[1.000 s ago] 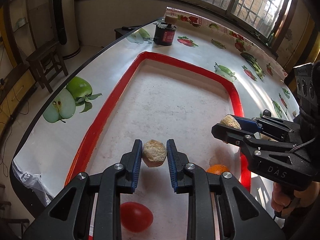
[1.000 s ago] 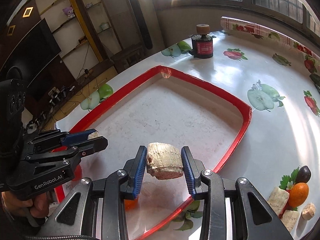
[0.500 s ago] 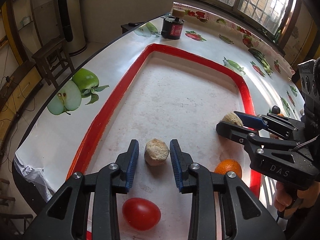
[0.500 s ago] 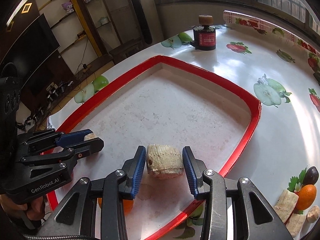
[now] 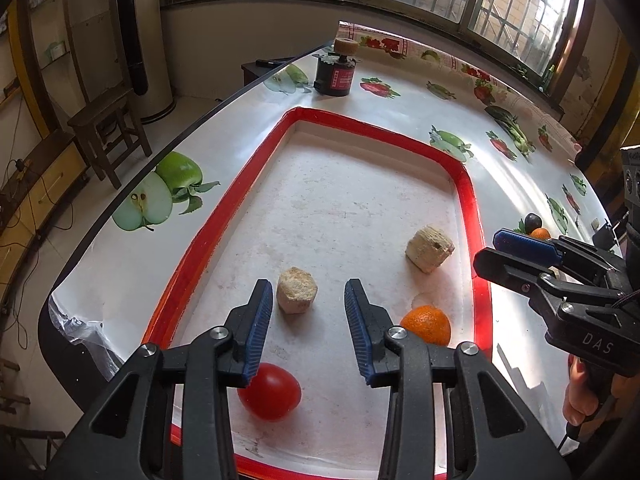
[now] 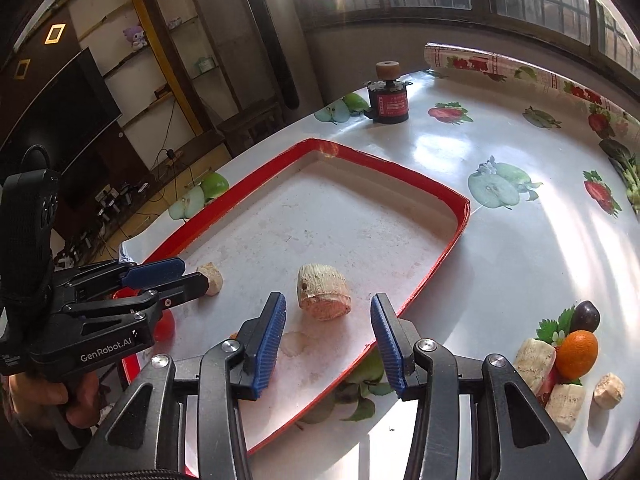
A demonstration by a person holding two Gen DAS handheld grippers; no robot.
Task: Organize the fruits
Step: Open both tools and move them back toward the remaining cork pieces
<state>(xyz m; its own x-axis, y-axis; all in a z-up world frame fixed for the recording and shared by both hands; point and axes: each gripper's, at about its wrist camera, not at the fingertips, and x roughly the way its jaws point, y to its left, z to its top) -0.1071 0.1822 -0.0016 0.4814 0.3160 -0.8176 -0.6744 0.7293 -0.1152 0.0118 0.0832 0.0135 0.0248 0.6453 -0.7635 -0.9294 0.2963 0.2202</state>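
A red-rimmed tray [image 5: 224,224] [image 6: 452,248] lies on the fruit-print table. Inside it a small beige chunk [image 5: 297,290] [image 6: 211,277] rests on the floor just beyond my left gripper [image 5: 308,304], whose jaws are opening and clear of it. A larger beige chunk [image 5: 429,249] [image 6: 322,292] lies in front of my right gripper [image 6: 328,316], jaws also opening, not touching it. An orange [image 5: 426,325] and a red tomato [image 5: 270,392] [image 6: 164,326] sit in the tray's near end. Each gripper shows from the side in the other's view.
Outside the tray at the right lie another orange [image 6: 576,354], a dark plum [image 6: 585,316] and several beige chunks [image 6: 534,360]. A black and red jar [image 5: 334,70] [image 6: 388,98] stands at the table's far end. A wooden stool [image 5: 106,132] stands beyond the left edge.
Both grippers let go of their beige chunks, which now rest on the tray floor. Both sets of jaws widened and drew back and up a little.
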